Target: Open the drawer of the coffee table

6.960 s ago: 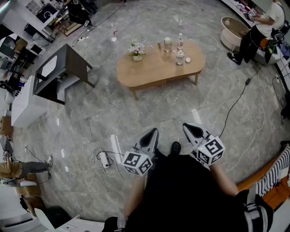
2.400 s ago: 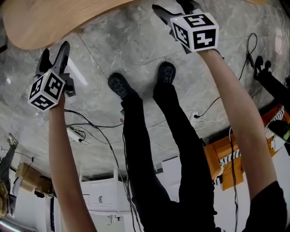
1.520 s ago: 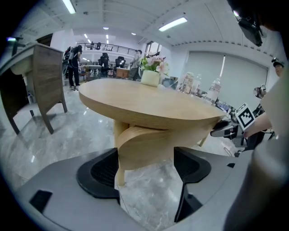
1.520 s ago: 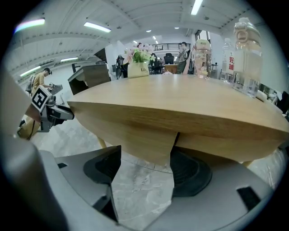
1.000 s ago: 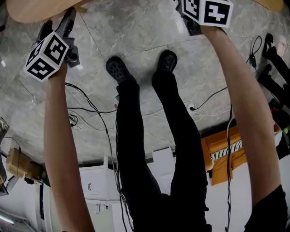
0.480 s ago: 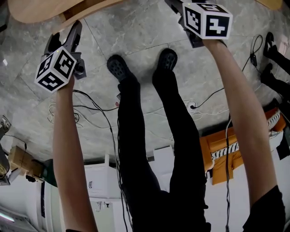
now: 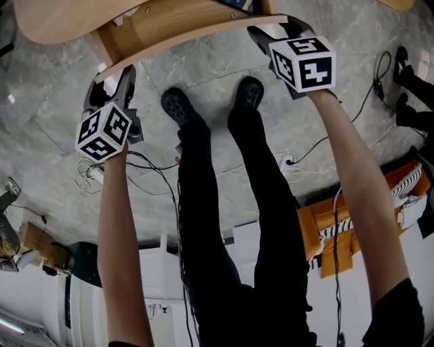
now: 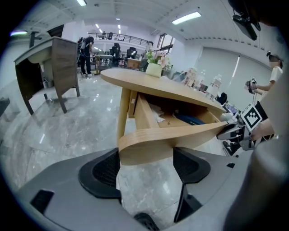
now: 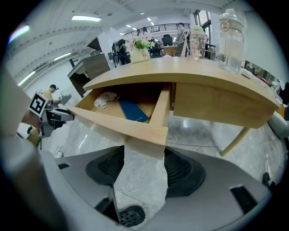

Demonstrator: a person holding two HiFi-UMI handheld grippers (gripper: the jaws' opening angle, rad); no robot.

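Observation:
The wooden coffee table fills the top of the head view, and its drawer stands pulled out. The curved drawer front spans between both grippers. My left gripper is shut on the front's left end, which sits between its pads. My right gripper is shut on the right end. Inside the drawer lie a blue book and a crumpled white thing. The tabletop overhangs the drawer. Across the drawer, the right gripper view also catches the left gripper.
On the tabletop stand a flower pot, a jar and a bottle. A table leg slants down at the right. My shoes and loose cables are on the marble floor. A dark side table stands far left.
I walked up to the table and bent down. Over the last second both grippers moved back toward me and the drawer slid out from under the tabletop.

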